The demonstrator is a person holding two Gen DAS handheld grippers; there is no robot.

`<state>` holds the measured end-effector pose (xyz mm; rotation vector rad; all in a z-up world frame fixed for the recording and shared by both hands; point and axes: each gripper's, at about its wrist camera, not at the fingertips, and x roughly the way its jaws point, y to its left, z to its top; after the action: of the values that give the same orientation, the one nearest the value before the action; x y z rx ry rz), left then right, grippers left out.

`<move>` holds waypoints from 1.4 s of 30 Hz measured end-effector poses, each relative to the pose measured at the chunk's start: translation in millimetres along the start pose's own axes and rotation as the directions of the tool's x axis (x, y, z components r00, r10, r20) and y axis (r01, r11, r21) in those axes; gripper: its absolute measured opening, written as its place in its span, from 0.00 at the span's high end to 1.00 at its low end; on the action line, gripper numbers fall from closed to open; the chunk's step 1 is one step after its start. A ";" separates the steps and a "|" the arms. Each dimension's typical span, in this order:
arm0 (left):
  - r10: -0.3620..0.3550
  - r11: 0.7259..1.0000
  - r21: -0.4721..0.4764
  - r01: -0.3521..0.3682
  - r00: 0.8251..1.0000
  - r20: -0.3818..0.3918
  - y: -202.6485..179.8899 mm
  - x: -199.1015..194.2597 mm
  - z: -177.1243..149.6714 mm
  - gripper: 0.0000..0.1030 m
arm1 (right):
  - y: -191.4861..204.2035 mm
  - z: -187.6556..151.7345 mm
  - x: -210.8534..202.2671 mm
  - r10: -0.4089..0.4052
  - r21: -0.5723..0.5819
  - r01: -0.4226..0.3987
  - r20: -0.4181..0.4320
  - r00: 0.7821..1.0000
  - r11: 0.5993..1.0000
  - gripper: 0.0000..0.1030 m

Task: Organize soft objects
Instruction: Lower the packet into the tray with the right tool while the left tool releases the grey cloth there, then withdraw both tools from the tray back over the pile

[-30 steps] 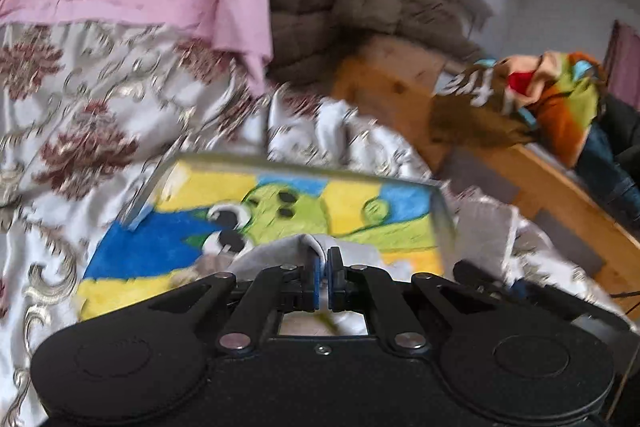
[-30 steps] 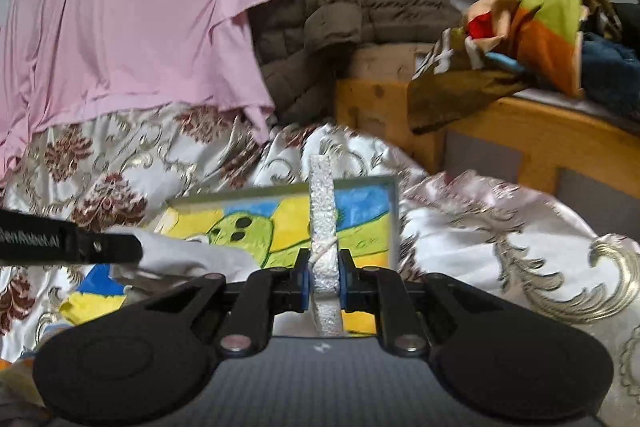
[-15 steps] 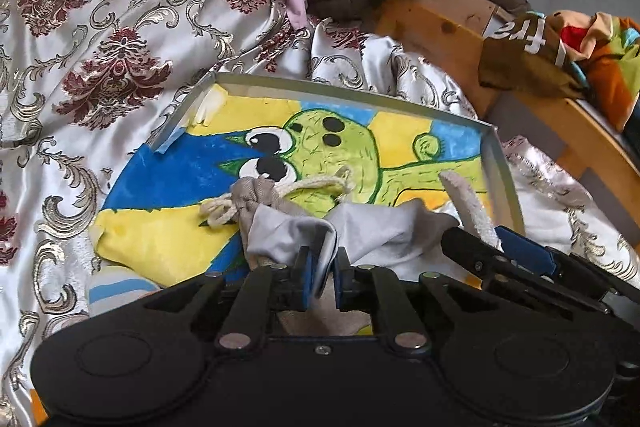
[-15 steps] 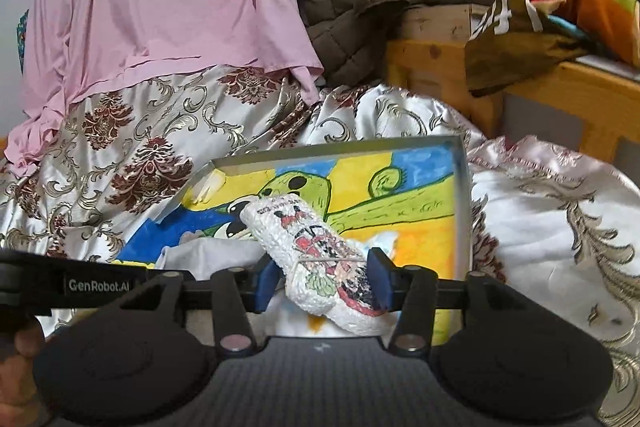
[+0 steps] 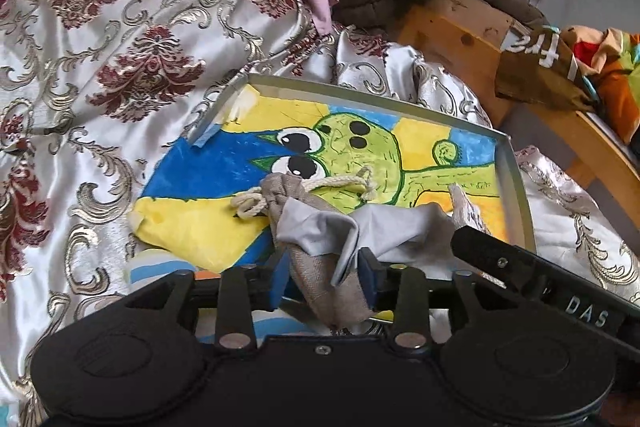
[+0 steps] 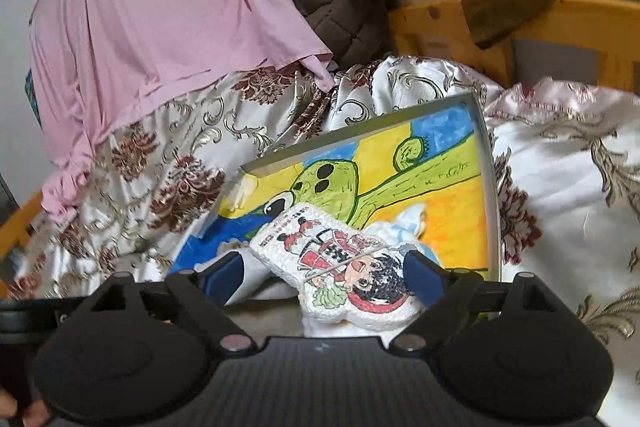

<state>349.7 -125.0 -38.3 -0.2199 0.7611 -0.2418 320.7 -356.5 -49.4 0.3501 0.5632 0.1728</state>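
Both grippers' jaws have just been opening over the tray (image 5: 516, 187). The left gripper (image 5: 326, 277) stands spread around one grey pouch (image 5: 320, 227); the right gripper (image 6: 320, 279), spread wide, flanks one white printed pad (image 6: 340, 263). Both things' near ends hide behind the grippers.

Soft, even daylight, no hard shadows; sheen on satin bedspread (image 5: 120, 131); fisheye-bent, slightly blurred edges
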 end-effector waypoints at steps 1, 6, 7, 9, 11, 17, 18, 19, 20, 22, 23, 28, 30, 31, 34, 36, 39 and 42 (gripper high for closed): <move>0.006 1.000 0.000 -0.006 1.000 0.004 1.1 -3.0 -0.1 0.58 | -1.9 0.6 -0.7 0.005 0.014 -0.005 0.000 1.000 1.000 0.12; 0.027 1.000 -0.018 -0.026 0.999 0.032 7.1 -19.1 -1.6 0.49 | -5.0 3.7 -8.9 0.030 0.063 -0.031 0.019 0.999 0.998 0.10; 0.031 0.999 -0.022 -0.030 0.999 0.039 7.9 -23.6 -2.2 0.48 | -3.6 3.7 -11.3 0.031 0.062 -0.033 0.024 0.999 0.998 0.10; 0.039 0.999 -0.028 -0.037 0.998 0.050 9.1 -31.4 -3.6 0.45 | -1.3 4.6 -16.9 0.035 0.062 -0.038 0.037 0.999 0.997 0.08; 0.043 0.999 -0.033 -0.041 0.997 0.062 10.2 -41.1 -5.7 0.42 | 0.9 4.9 -23.6 0.039 0.060 -0.042 0.050 0.998 0.997 0.08; 0.056 0.998 -0.038 -0.052 0.992 0.111 11.2 -76.1 -13.6 0.34 | 8.1 0.6 -54.3 0.039 0.047 -0.044 0.104 0.994 0.998 0.03; 0.059 0.998 -0.039 -0.055 0.990 0.126 11.3 -82.9 -15.4 0.31 | 9.8 -0.8 -60.2 0.037 0.041 -0.042 0.112 0.993 0.998 0.03; 0.064 0.997 -0.042 -0.058 0.988 0.143 11.3 -91.1 -17.5 0.30 | 12.1 -2.6 -67.1 0.033 0.032 -0.037 0.123 0.992 0.999 0.02; 0.065 0.997 -0.045 -0.059 0.985 0.159 11.4 -98.6 -19.8 0.28 | 14.9 -4.3 -73.7 0.030 0.019 -0.032 0.132 0.991 0.999 0.02; 0.061 0.998 -0.046 -0.054 0.981 0.182 11.1 -111.0 -23.8 0.27 | 22.7 -7.3 -87.4 0.025 -0.017 -0.023 0.150 0.988 1.000 0.01; 0.058 0.998 -0.043 -0.051 0.979 0.195 11.0 -118.5 -26.7 0.25 | 27.2 -9.6 -95.1 0.023 -0.035 -0.018 0.162 0.987 0.999 0.01; 0.047 0.998 -0.048 -0.036 0.965 0.258 13.9 -154.2 -43.4 0.19 | 52.0 -26.6 -135.7 0.017 -0.114 0.008 0.220 0.975 0.993 0.00; 0.044 0.998 -0.054 -0.030 0.960 0.275 17.6 -167.9 -50.7 0.16 | 62.4 -34.6 -150.6 0.016 -0.149 0.021 0.240 0.971 0.989 0.00; 0.044 0.998 -0.056 -0.030 0.958 0.282 19.2 -174.4 -54.7 0.16 | 67.6 -37.8 -157.0 0.014 -0.165 0.028 0.249 0.968 0.986 0.00; 0.045 0.998 -0.052 -0.031 0.951 0.305 25.7 -194.3 -68.5 0.11 | 83.7 -47.0 -172.9 0.010 -0.200 0.047 0.275 0.961 0.979 0.00; 0.049 0.998 -0.042 -0.038 0.948 0.315 30.1 -206.3 -77.0 0.10 | 92.5 -53.7 -182.6 0.008 -0.208 0.054 0.289 0.957 0.977 0.00; 0.065 0.998 -0.026 -0.059 0.941 0.333 36.4 -226.0 -90.5 0.08 | 103.7 -65.7 -195.6 0.008 -0.214 0.059 0.299 0.954 0.975 0.00; 0.077 0.997 -0.022 -0.074 0.935 0.347 43.7 -245.7 -102.8 0.04 | 114.4 -76.5 -207.7 0.008 -0.228 0.066 0.312 0.950 0.971 0.00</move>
<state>111.7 -22.4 37.1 -0.2331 0.4174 -0.1213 98.3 -282.1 34.6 0.1321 0.2313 0.1501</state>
